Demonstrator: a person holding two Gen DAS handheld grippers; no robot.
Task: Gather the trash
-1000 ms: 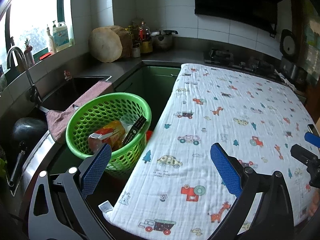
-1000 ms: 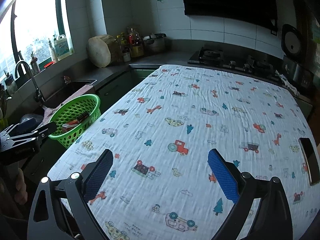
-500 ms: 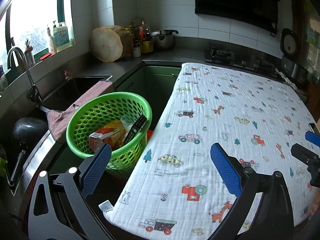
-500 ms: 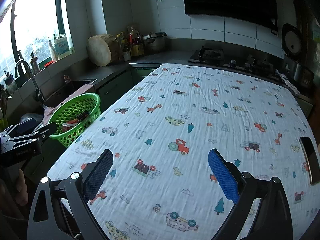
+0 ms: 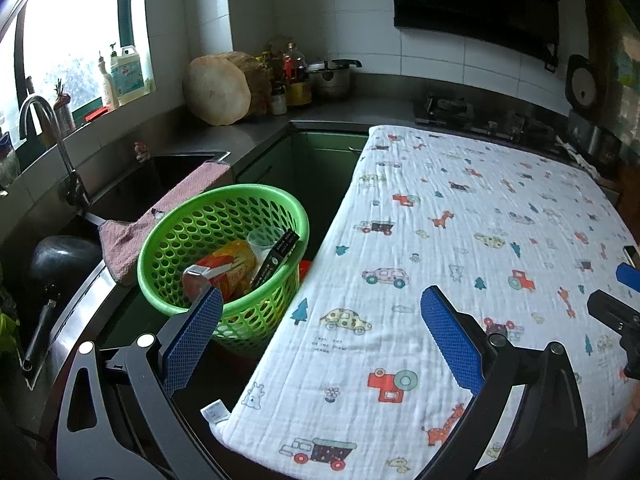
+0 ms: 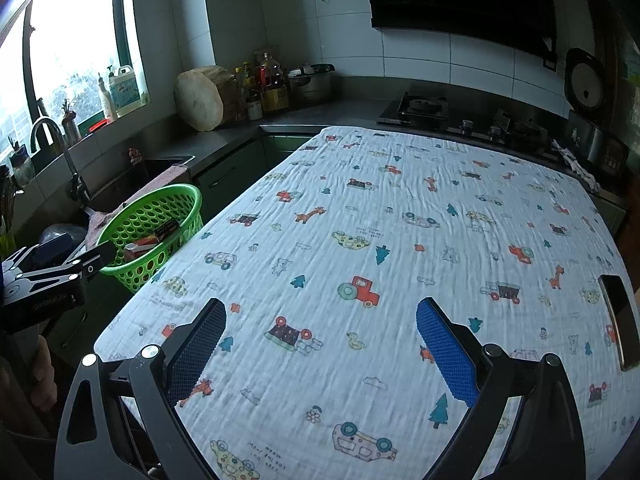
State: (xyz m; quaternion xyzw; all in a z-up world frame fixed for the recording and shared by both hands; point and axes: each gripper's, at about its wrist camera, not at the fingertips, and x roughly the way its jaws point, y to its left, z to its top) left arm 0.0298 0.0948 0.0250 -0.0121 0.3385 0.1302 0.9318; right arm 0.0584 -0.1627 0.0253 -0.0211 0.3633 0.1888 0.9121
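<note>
Nothing has shifted — green basket [image 5: 224, 240] holds trash, lettering unreadable.

The table [image 6: 360, 240] top is wide open. A phone [image 6: 618, 320] lies at its right edge. The green basket [image 5: 168, 240] sits just beside its left edge.

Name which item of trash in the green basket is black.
The flat black box with white print, leaning against the green basket rim on its table side. The packet beside it is orange-red; the cup is clear.
</note>
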